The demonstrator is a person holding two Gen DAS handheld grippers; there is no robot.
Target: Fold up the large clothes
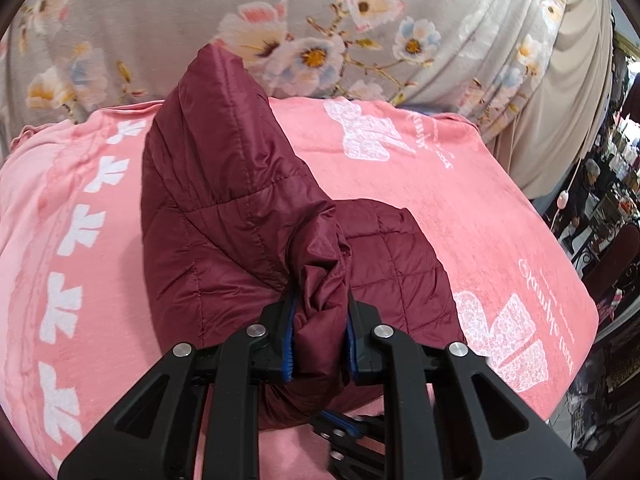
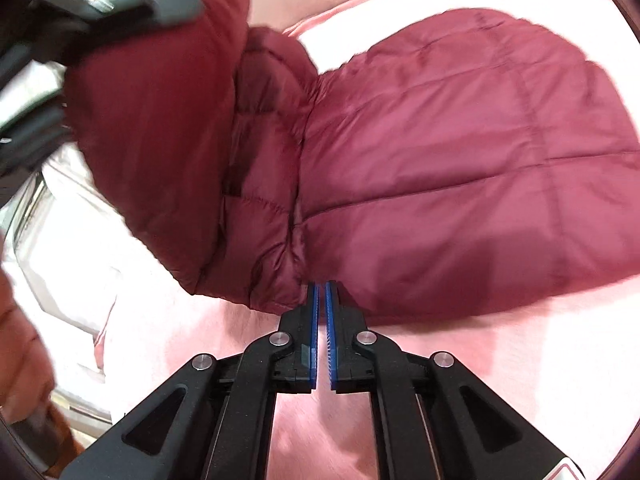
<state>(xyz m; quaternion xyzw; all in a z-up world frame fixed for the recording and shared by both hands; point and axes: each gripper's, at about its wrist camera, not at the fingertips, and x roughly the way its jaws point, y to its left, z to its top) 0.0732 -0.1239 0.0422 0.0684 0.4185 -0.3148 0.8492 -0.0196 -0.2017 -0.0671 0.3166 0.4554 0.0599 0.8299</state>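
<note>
Both my grippers clamp the quilted maroon puffer jacket (image 1: 224, 208): left gripper (image 1: 320, 340) bunched fabric, right gripper (image 2: 322, 312) its hem.

- A bedroom in a home is suggested by a soft surface that is covered with a pink terry blanket printed with white bows (image 1: 460, 200).
- A grey bedsheet patterned with pale flowers (image 1: 280, 20) is seen behind it, draped as bedding.
- At the right edge a cluttered room (image 1: 612, 200) is glimpsed, where small items are crowded together and a seated person can be made out.
</note>
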